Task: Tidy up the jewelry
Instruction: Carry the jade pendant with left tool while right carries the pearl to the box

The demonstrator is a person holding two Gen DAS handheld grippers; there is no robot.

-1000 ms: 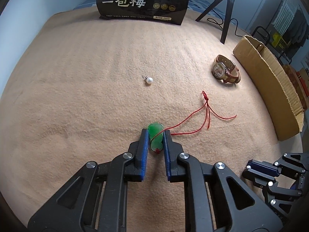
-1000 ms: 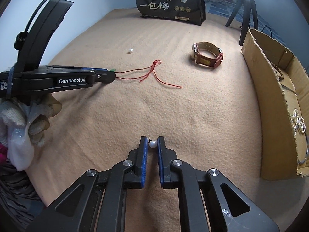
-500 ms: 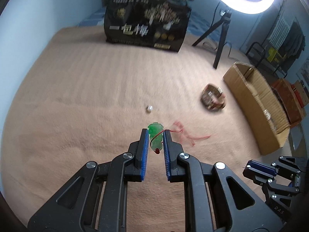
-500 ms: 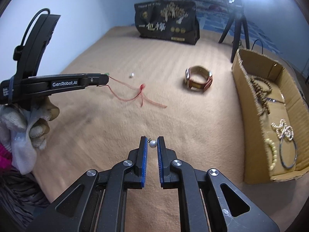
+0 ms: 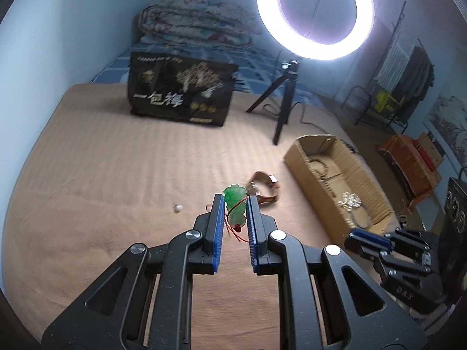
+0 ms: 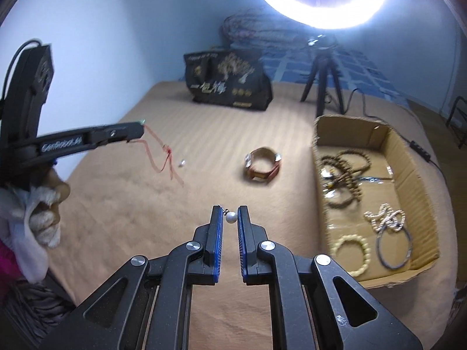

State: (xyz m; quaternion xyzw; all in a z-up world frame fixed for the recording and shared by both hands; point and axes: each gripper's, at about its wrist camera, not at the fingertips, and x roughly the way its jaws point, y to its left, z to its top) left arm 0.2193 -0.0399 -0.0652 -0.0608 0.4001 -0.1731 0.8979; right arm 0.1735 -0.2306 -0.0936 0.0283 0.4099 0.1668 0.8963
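Left wrist view: riding close behind the left tongs point(image 5: 235, 204), raised over the bed point(image 5: 102, 180), facing the ring light point(image 5: 315, 14). Right wrist view: behind the right tongs point(image 6: 230, 213), just to the right, facing likewise. Shared: black bag point(image 5: 181, 99), watch point(image 6: 262, 167), cardboard box point(image 6: 408, 157), tripod point(image 5: 283, 99), loose pearl point(image 5: 178, 208).

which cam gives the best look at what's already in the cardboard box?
Right wrist. It looks down into the cardboard box, with dark bead strands, a pale bead bracelet, a thin ring and a white tangle all separable. Left wrist sees the box obliquely: blurred beads and something shiny only.
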